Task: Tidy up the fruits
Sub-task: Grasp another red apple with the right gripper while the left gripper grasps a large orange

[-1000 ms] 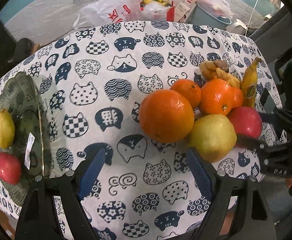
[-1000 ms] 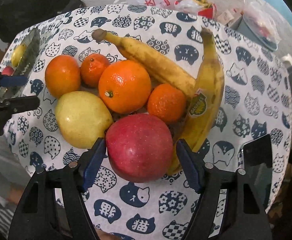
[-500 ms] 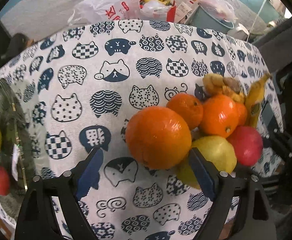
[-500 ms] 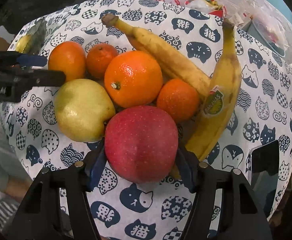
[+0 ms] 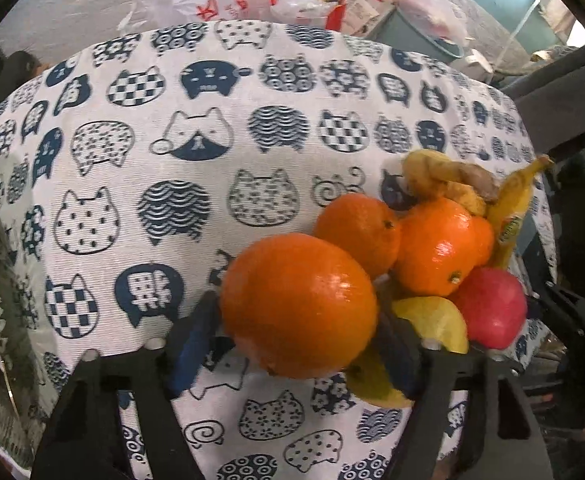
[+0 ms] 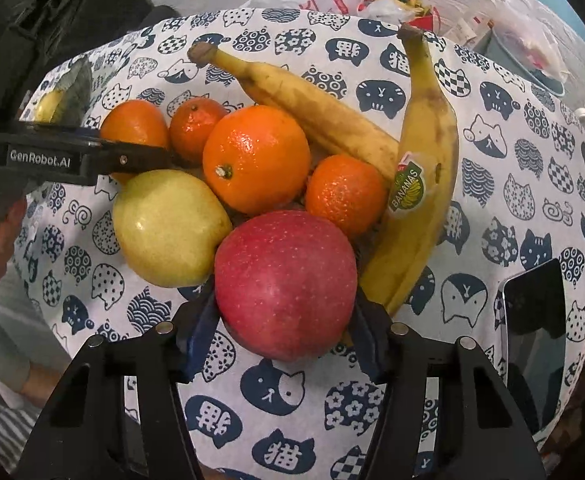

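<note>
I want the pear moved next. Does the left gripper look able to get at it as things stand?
Probably not yet. The left gripper has its jaws closing around the big orange, and that orange and one finger cover most of the pear.

Pear [image 6: 168, 228] left of apple [image 6: 286, 284]; bananas [image 6: 420, 184] right; orange [image 6: 256, 164] behind apple.

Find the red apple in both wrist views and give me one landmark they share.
Left wrist view: the red apple sits at the right edge of the fruit pile, right of the yellow pear.
Right wrist view: the same apple is at bottom centre, between the right claw's closing pads.
Shared landmark: the banana with the sticker.
</note>
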